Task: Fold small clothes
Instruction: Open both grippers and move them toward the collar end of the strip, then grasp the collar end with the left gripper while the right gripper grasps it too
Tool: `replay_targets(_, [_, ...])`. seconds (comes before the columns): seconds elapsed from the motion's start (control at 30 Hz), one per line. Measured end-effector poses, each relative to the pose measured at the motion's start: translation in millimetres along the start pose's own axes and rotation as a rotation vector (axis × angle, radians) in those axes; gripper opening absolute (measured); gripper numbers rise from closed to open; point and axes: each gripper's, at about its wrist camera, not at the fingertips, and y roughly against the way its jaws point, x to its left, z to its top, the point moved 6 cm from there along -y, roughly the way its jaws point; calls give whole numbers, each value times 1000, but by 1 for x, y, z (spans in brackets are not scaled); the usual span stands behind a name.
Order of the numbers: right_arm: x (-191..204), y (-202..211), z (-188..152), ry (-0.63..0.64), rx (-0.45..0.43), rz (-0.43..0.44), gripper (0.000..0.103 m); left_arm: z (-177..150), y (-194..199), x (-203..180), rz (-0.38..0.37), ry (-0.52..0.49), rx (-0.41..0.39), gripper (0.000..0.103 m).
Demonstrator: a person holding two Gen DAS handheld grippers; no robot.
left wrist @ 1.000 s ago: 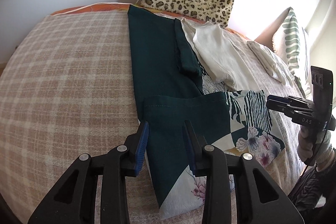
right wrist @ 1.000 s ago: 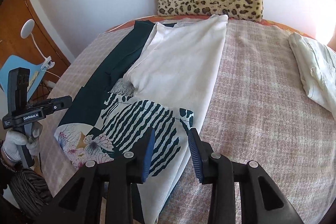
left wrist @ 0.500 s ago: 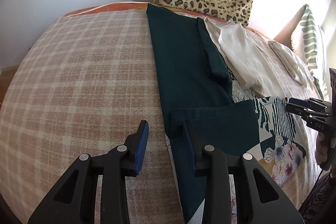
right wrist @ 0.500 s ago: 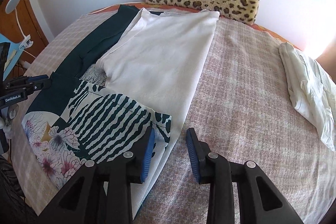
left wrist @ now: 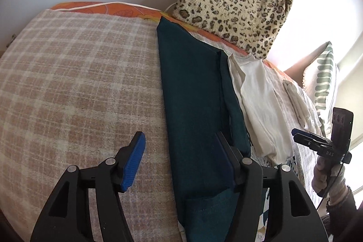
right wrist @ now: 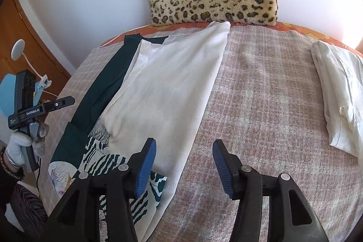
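Both grippers have slid outward along the garment since a second ago, and their jaws, then narrow, now stand apart and are opening further, with nothing pinched.

From the left wrist view, the left gripper straddles the outer edge of the dark green panel of the garment; one blue pad hangs over the checked blanket, the other over the green cloth — a stance that looks set to take that long edge for a fold. The cloth lies flat and lengthwise on the bed, running up toward the leopard-print cushion. A white layer sits on the green beside it, probably already turned in. Far right, the right gripper is seen held in a gloved hand.

From the right wrist view, the right gripper brackets the opposite edge, where the white layer meets the blanket; the striped and floral hem is folded up over the lower part, so the piece reads as partly folded. The left gripper waits at the green side, mirroring it — a two-handed lengthwise fold seems intended. A folded white garment lies well apart at the right, likely finished.
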Motion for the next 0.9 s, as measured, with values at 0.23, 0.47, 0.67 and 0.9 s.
replay_targets(0.23, [-43, -44, 40, -53, 10, 101, 51, 40, -30, 15, -32, 9, 4, 61])
replay_targets(0.47, [-54, -66, 80, -49, 9, 119, 44, 84, -58, 26, -65, 10, -17, 61])
replay_targets(0.67, [-67, -86, 115, -86, -18, 136, 39, 115, -81, 24, -67, -30, -31, 60])
replay_targets(0.9, [-81, -105, 152, -131, -48, 136, 32, 145, -101, 21, -85, -25, -33, 58])
